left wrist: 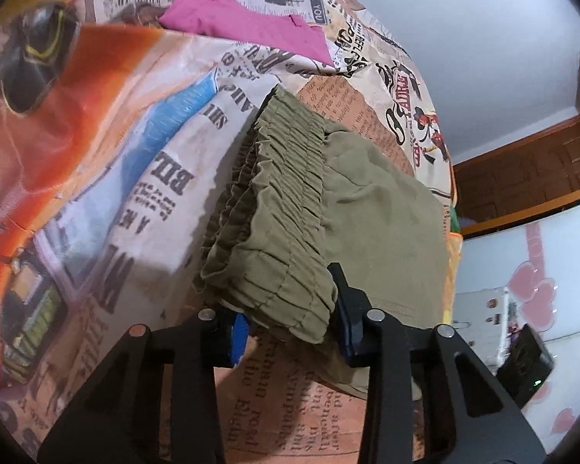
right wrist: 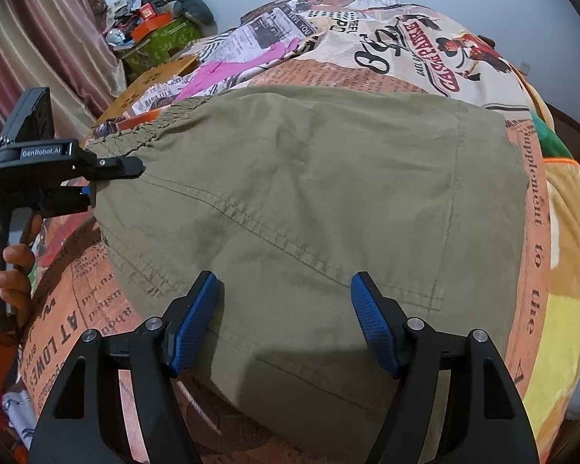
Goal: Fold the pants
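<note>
Olive green pants (right wrist: 309, 193) lie folded on a bed with a newspaper-print sheet (right wrist: 406, 50). In the left wrist view the gathered elastic waistband (left wrist: 274, 232) runs away from the camera, and its near end is bunched between the blue pads of my left gripper (left wrist: 290, 321), which is shut on it. The right wrist view shows that same left gripper (right wrist: 108, 178) clamped on the waistband corner at the left, with a person's hand (right wrist: 15, 270) on its handle. My right gripper (right wrist: 286, 321) hovers over the near part of the pants, jaws wide apart, nothing pinched between them.
A pink garment (left wrist: 243, 19) lies further up the bed. A green box (right wrist: 154, 42) piled with clutter stands by the curtain at the back left. A black and yellow object (left wrist: 38, 50) sits on the sheet. Beyond the bed's right edge lies a black device (left wrist: 522, 363).
</note>
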A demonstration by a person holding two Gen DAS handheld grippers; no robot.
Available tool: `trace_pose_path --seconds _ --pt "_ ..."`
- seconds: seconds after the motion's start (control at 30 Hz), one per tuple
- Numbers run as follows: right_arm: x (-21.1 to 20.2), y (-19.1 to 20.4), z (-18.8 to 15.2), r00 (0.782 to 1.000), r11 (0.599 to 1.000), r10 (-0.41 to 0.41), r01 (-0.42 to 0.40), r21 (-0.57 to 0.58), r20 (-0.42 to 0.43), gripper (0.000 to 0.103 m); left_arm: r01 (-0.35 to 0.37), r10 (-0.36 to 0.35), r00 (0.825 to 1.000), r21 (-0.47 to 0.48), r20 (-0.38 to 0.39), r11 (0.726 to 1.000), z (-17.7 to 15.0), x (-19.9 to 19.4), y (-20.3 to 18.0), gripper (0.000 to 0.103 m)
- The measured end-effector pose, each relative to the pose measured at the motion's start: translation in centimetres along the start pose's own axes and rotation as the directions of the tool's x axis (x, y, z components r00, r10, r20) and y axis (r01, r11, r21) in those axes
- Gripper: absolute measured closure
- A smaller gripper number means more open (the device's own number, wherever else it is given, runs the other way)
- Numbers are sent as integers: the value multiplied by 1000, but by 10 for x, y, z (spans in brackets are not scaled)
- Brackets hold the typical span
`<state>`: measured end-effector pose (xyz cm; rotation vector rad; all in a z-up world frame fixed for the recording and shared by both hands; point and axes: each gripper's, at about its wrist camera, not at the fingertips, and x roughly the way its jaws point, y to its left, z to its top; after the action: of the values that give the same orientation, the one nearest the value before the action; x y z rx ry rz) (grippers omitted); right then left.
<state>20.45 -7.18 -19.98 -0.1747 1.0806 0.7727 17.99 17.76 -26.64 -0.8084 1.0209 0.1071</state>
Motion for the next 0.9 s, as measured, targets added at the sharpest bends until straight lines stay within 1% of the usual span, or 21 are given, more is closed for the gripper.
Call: trace_pose_path --seconds 0.1,0.17,0.2,0.23,0.3,0.33,0.37,0.4,0.47,0.5,0.63,0.67,0.8,0.9 --pt "-6 -1 -5 1000 1000 1 -1 11 7 35 -69 66 997 68 47 995 -6 -11 -7 67" --pt "-10 -3 -9 1000 1000 4 -4 19 11 35 -149 136 986 137 101 979 -13 -21 -13 67" --pt "-12 -4 -11 1000 1000 6 -6 24 15 35 -200 177 975 174 137 964 -17 -26 -16 67" --pt "-14 -5 -13 1000 999 10 -11 30 18 35 -255 220 960 210 174 944 -22 -32 -19 67" --pt "-18 -5 -16 1000 999 13 -14 33 27 35 -337 281 932 256 231 906 -29 -40 -22 67" --pt "-20 -5 -19 1000 999 3 -4 35 27 35 -384 314 912 281 264 880 -32 -44 -24 67" --pt "-21 -5 -20 1000 999 1 -2 38 26 35 -437 350 887 303 303 847 -36 -48 -26 67" --pt "-21 -6 -22 1000 999 5 -6 42 28 35 -476 374 866 317 333 820 -39 -51 -26 67" --pt "-22 -7 -25 1000 999 6 -8 50 30 35 -515 395 843 332 366 791 -42 -55 -27 67" --pt "-23 -7 -26 999 999 4 -6 52 34 35 -525 398 836 339 377 781 -43 -58 -27 67" --pt "-27 -9 -25 999 997 -1 -2 73 37 35 -546 390 817 356 424 758 -44 -66 -40 67" --pt "-29 -11 -25 999 997 1 -4 80 43 35 -545 381 816 358 435 758 -43 -69 -45 67" --pt "-45 -24 -27 996 992 -20 9 124 88 35 -511 312 824 383 472 769 -39 -84 -69 68" --pt "-55 -40 -32 993 984 -48 28 177 112 35 -480 252 835 426 489 766 -37 -90 -92 71"
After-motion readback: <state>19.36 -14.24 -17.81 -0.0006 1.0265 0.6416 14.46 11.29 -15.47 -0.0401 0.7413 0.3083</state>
